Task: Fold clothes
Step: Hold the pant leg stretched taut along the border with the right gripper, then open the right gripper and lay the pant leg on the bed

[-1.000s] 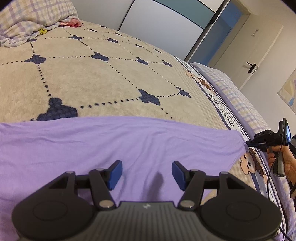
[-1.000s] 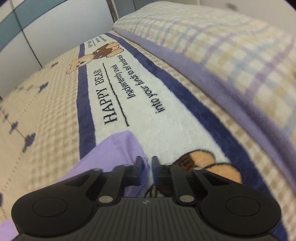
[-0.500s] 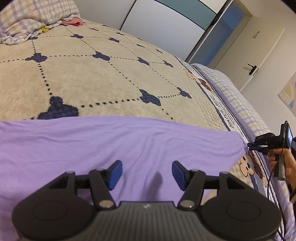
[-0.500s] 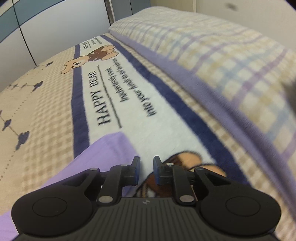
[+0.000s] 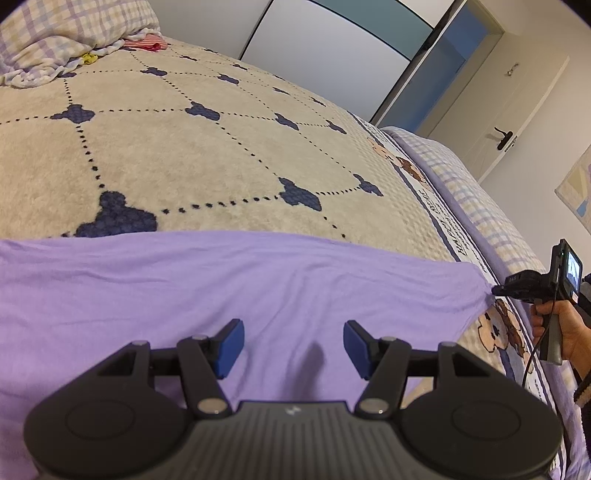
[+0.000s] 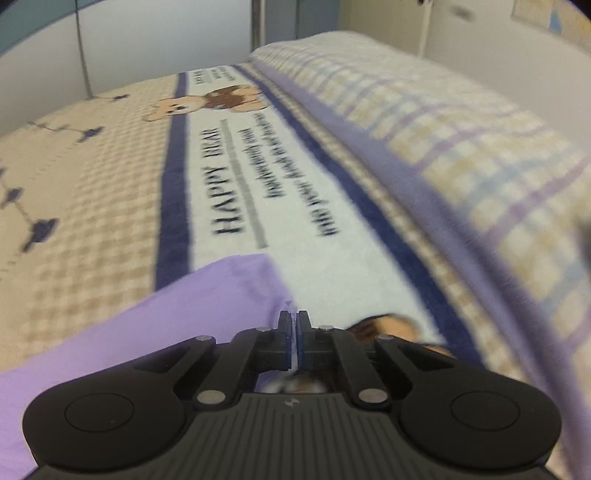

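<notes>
A purple garment [image 5: 229, 291] lies spread flat across the near part of the bed. My left gripper [image 5: 293, 343] is open just above its middle, blue pads apart and nothing between them. In the left wrist view my right gripper [image 5: 496, 290] is at the garment's far right corner, which is drawn out to a point at its tips. In the right wrist view the right gripper [image 6: 293, 317] has its jaws closing to a thin slit on that corner of the purple garment [image 6: 207, 295].
A beige blanket [image 5: 192, 155] with navy dotted lines and a bear border [image 6: 229, 192] covers the bed. A checked quilt [image 6: 461, 147] runs along the right side. A checked pillow [image 5: 62, 33] and small clothes lie at the far left. A hand [image 5: 565, 332] holds the right gripper.
The right gripper's jaws parted slightly, then closed on the garment's corner, and its view rolled and shifted. The left gripper stayed put and open.
</notes>
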